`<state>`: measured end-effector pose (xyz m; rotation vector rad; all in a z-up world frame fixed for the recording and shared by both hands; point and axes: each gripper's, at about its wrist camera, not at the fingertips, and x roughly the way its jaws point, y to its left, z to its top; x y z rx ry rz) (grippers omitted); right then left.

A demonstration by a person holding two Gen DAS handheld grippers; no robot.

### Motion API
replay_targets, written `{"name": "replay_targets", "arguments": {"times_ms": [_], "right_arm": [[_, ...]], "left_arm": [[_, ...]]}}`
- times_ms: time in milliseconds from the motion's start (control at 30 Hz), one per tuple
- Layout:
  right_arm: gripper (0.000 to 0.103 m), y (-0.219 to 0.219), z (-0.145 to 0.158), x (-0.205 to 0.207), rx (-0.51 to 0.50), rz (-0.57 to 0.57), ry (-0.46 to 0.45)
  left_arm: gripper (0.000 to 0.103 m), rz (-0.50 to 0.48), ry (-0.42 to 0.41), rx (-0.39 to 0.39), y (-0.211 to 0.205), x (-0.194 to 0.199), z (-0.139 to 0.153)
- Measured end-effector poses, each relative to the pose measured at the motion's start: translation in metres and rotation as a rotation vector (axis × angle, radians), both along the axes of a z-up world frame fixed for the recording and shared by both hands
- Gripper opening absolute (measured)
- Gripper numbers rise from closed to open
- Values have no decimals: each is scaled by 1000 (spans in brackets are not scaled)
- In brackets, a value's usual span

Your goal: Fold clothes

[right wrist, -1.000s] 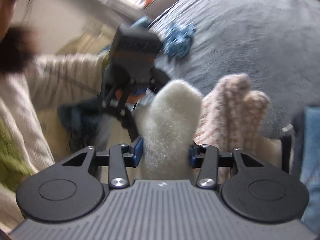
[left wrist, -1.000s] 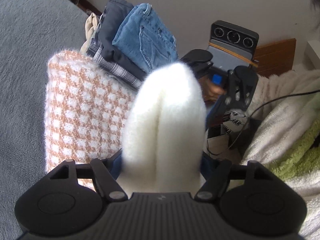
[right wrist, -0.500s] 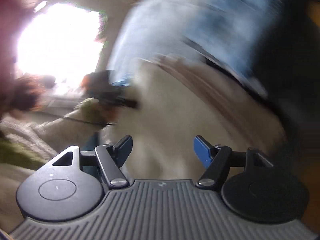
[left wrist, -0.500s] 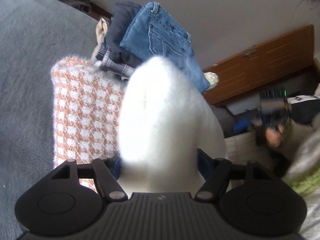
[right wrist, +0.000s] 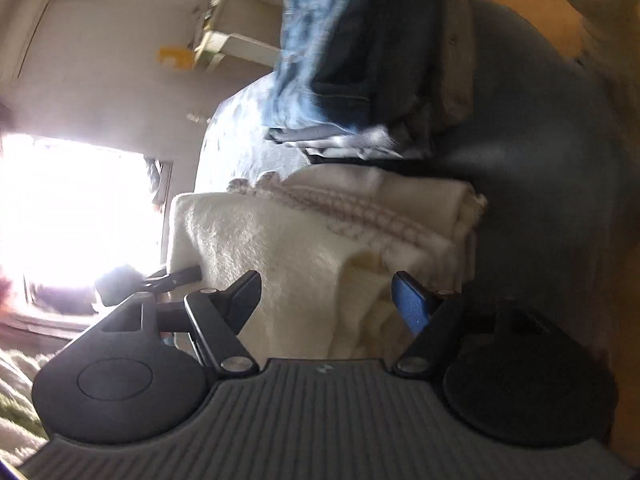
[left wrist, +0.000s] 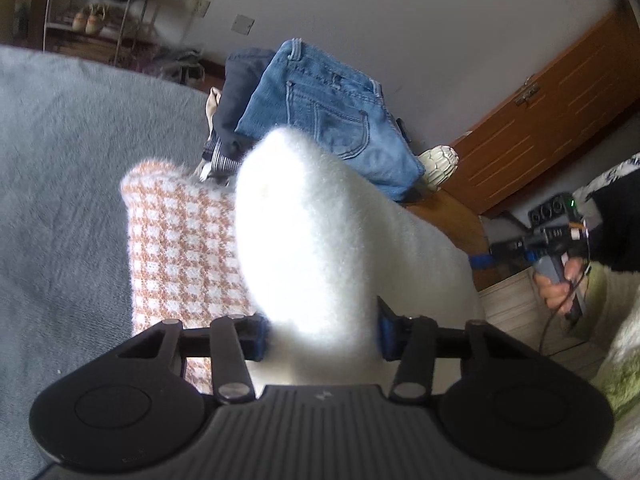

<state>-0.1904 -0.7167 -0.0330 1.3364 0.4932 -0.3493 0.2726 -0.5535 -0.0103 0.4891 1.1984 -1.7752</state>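
Item: white fleecy garment (left wrist: 320,232), bunched thick and sitting clamped between the jaws of the left gripper (left wrist: 320,334); the rest of it is trailing off rightward and lying over a folded orange-and-white checked piece (left wrist: 180,248) on the grey bed cover (left wrist: 60,160). Right gripper (right wrist: 326,300): jaws standing apart, holding nothing, with the cream folds showing just beyond and between them; the left wrist view is placing it well off to the side, near the floor, in the person's hand (left wrist: 560,284). The right wrist view is blurred and rolled sideways, yet it is showing the white garment (right wrist: 304,240) lying in several stacked layers with the checked edge showing among them. Behind, a stack of folded clothes, blue jeans (left wrist: 332,116) on top of dark and striped pieces, is resting on the cover by the wall. Progress, as a judgement: several pieces are lying folded and piled already; the white one is looking folded over at least once but is still in the grip, so setting it flat and squaring its edges appears to be what is remaining for it. Whether more loose clothes are waiting cannot be told.
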Motion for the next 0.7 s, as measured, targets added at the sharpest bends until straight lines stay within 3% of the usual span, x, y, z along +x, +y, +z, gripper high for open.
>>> {"name": "replay_targets", "arguments": {"times_ms": [200, 400, 567, 700], "right_arm": [[75, -35, 27, 54, -246, 313, -44], [76, -70, 28, 143, -325, 609, -149], [79, -83, 13, 218, -227, 782, -306], [80, -73, -8, 244, -140, 953, -269]], "left_arm": [[48, 3, -55, -32, 7, -10, 11], [47, 0, -109, -65, 10, -30, 27], [47, 25, -114, -69, 14, -36, 36], [47, 45, -88, -57, 16, -29, 33]]}}
